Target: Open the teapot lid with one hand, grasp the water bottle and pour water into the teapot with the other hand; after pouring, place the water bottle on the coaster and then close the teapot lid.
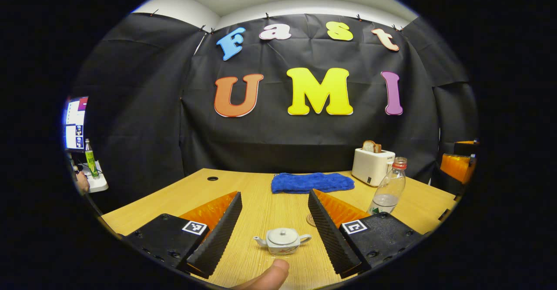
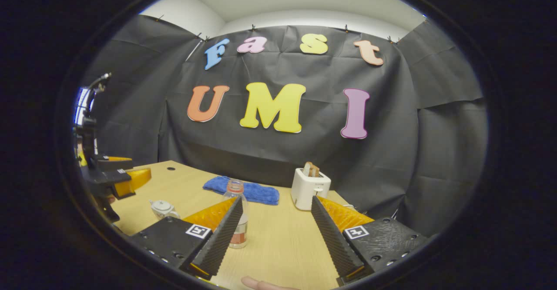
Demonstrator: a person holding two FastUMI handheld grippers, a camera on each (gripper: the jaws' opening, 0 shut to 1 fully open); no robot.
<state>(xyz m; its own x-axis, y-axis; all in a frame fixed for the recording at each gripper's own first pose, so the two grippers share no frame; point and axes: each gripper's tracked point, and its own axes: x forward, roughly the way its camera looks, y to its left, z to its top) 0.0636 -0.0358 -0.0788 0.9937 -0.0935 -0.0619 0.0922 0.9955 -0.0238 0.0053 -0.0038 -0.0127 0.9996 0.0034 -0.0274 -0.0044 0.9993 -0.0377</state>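
Teapot (image 1: 283,240), small, white ceramic, lid on, upright on light wooden table (image 1: 261,203); centred between spread fingers of left gripper (image 1: 273,233), not touched. Clear plastic water bottle, red cap (image 1: 388,188), upright beyond and right of teapot, partly filled. Round brown coaster (image 1: 310,220) just behind teapot, half hidden by finger. Blue folded cloth (image 1: 312,182) and white toaster (image 1: 372,165) farther back from teapot. Right gripper (image 2: 275,233) wide, empty; bottle (image 2: 237,215) beside its left finger. Step judged: lid lift. Descend over lid knob, close gently, lift straight to avoid tipping pot.
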